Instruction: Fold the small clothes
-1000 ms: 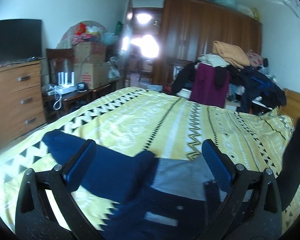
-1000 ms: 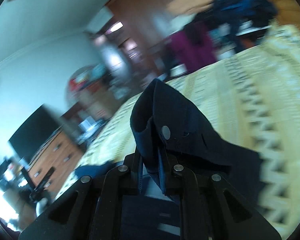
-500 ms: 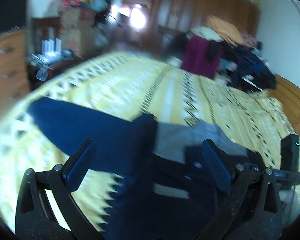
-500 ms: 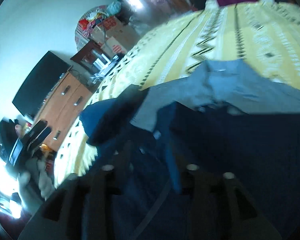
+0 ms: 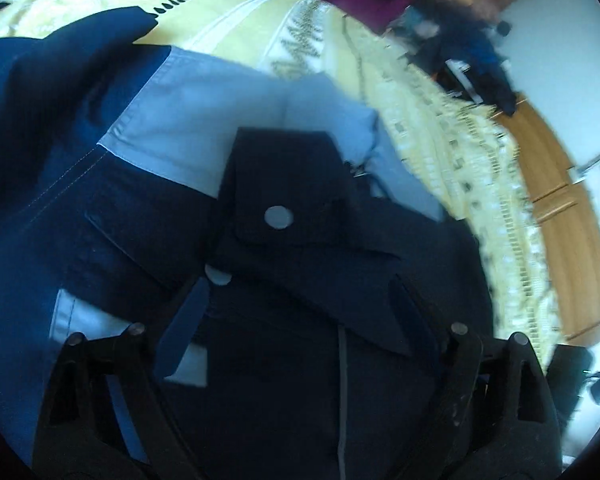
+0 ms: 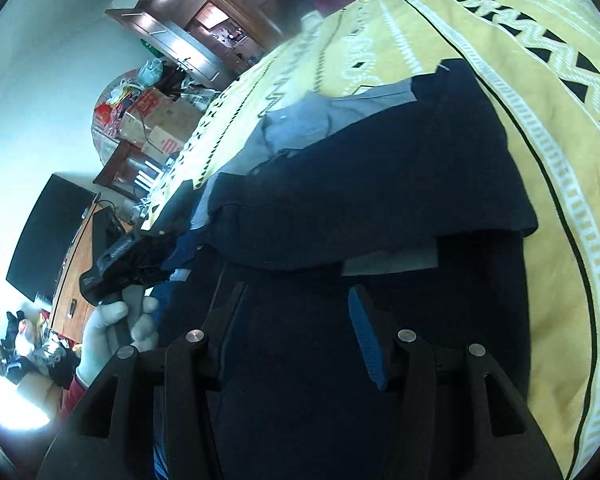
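Right wrist view shows the biggest thing first: one bed (image 6: 540,92) under a yellow patterned cover, and on it one navy shirt (image 6: 380,168) with pale grey panels, lying partly folded, a dark panel laid over the middle. The shirt fills the near part of both views; its grey yoke (image 5: 228,120) lies far from the tools and one navy sleeve (image 5: 40,92) trails out to the far left.

Both tools hover just over the cloth. The right tool (image 6: 300,320) stands with its jaws spread and nothing between them. The left tool (image 5: 296,308) is likewise spread wide, straddling the cuff flap (image 5: 284,196) with two pale snap buttons (image 5: 278,216) showing, not pinching it.

The step in hand looks like laying the folded sleeve flat and taking the next fold. To do it well, I would press the flap down so it stays square, then pinch the trailing sleeve near its edge, taking one layer only, and carry it across without dragging the layers beneath.

Count: one bed, one shirt, two tools, two buttons.
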